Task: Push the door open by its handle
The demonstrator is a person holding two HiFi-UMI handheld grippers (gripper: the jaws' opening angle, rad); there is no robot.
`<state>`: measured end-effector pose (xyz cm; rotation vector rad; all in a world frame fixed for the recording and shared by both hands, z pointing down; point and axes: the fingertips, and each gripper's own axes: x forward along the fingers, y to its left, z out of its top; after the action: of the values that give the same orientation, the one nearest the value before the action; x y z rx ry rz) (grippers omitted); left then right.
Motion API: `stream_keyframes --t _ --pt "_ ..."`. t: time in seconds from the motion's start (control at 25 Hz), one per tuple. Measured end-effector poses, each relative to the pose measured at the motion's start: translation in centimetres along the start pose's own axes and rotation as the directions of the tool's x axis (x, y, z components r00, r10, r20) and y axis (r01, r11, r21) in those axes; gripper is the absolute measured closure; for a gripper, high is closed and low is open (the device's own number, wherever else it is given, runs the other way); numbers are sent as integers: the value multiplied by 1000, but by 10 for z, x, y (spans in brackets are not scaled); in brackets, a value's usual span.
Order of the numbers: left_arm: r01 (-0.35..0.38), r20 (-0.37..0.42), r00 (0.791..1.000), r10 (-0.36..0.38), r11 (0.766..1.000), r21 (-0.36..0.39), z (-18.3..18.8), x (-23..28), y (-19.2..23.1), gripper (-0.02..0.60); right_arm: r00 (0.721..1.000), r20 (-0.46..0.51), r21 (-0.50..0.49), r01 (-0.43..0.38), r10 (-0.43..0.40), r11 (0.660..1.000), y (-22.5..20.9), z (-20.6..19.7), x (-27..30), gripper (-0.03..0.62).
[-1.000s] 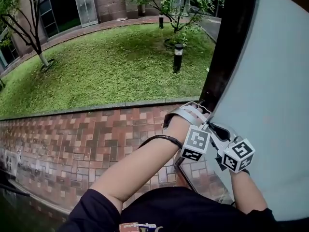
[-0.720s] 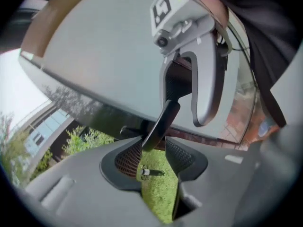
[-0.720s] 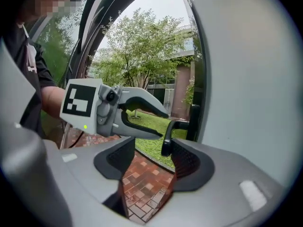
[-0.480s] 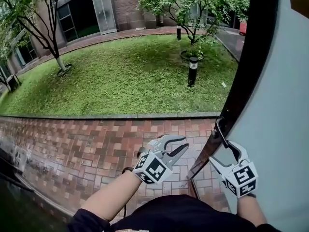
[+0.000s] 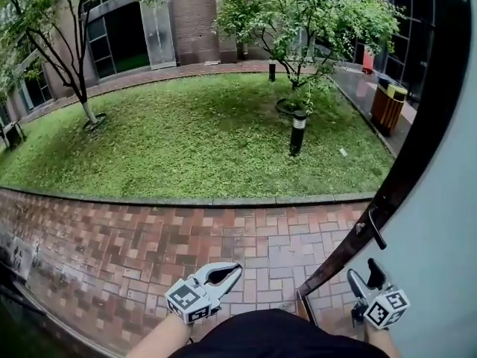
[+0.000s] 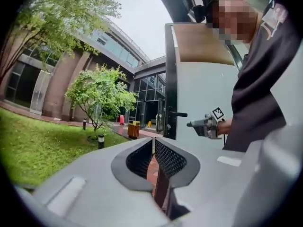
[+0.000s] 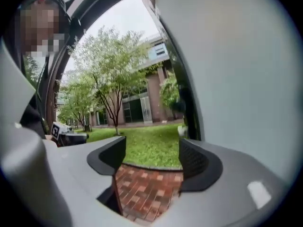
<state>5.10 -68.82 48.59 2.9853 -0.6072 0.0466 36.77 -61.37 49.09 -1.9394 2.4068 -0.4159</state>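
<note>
My right gripper (image 5: 365, 276) hangs low beside the pale grey face of the door (image 5: 440, 259). Its jaws have just been opening and now stand wide apart with nothing between them; through the gap I see only brick and grass. The door handle (image 5: 375, 228), a black lever, juts from the door's dark edge just above this gripper. The two are near each other but not touching, and the handle is free.

My left gripper (image 5: 232, 270) is out over the red brick path (image 5: 149, 237), well apart from the door. Its jaws have just been closing and now sit almost together. Only a thin slit is left between the pads, and nothing is in it. In the left gripper view it looks along the path at the door's edge, the handle and my other gripper.

The door stands swung outward, and the courtyard is open to its left. Beyond the path lies a lawn (image 5: 201, 133) with a leafy tree (image 5: 313, 13) and a short black lamp post (image 5: 298, 133). A brown bin (image 5: 389, 107) stands on the far side near the building.
</note>
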Motion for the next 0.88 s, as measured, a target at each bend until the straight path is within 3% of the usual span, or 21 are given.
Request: stream_keyframes --t 0.08,0.16,0.28,0.32,0.36,0.52,0.88 --pt "-16 -2 1000 16 999 -28 -5 -17 12 575 991 -118 45 -59 64 997 22 -55 17 244" --pt "-25 4 1000 25 999 -44 -6 -29 24 580 971 -160 46 -175 180 984 59 -77 43 321" --pt "-35 25 999 37 997 -74 -2 -39 42 581 928 -126 30 -349 350 937 116 -62 92 466" --pt "-38 35 999 41 995 -88 2 -42 45 581 912 -112 25 -395 396 918 132 -53 105 569" --pt "-37 48 998 42 994 -103 4 -45 48 581 894 -104 17 -436 435 900 146 -46 116 594" --pt "-28 75 996 38 991 -134 7 -61 49 581 849 -111 -50 -525 517 850 182 -23 136 594" --pt "-63 38 997 67 993 -101 -4 -75 14 581 831 -114 -107 -555 544 825 187 -13 113 594"
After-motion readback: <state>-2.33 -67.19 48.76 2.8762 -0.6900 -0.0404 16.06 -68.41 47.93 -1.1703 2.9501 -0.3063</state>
